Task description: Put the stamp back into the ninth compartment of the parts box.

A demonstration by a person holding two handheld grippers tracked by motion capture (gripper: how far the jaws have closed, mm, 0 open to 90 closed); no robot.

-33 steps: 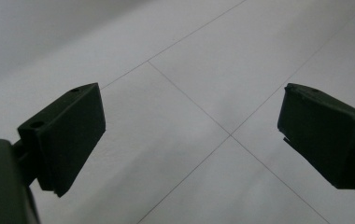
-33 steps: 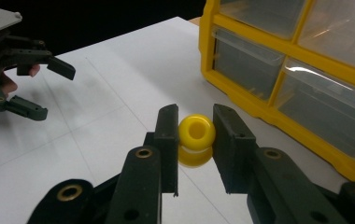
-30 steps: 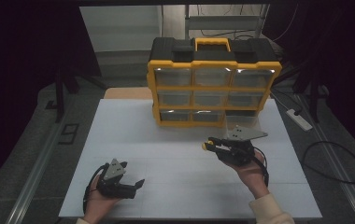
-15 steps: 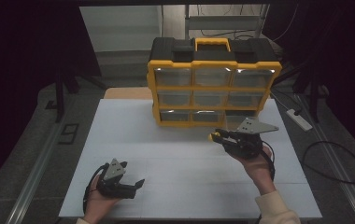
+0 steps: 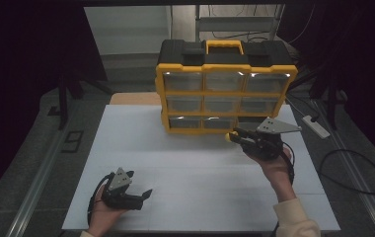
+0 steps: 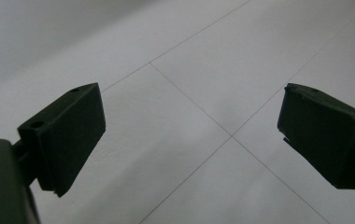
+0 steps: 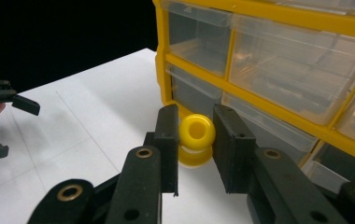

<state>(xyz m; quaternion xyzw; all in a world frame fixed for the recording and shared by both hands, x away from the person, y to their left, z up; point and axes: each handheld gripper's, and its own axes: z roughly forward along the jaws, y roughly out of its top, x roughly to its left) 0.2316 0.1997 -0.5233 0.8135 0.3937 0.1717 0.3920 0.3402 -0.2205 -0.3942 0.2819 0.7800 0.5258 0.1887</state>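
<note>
The right gripper (image 5: 235, 138) has moved right and back since a second ago, up to the bottom row of the yellow organizer (image 5: 223, 93), while the left gripper (image 5: 141, 192) stays at the near left of the table (image 5: 185, 163). The right jaws are clamped on a yellow spool (image 7: 195, 139) beside the lowest drawers. The left jaws stand wide apart, holding nothing.

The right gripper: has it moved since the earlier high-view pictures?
Yes. The right gripper has travelled right and away from the person, closer to the yellow drawer organiser.
</note>
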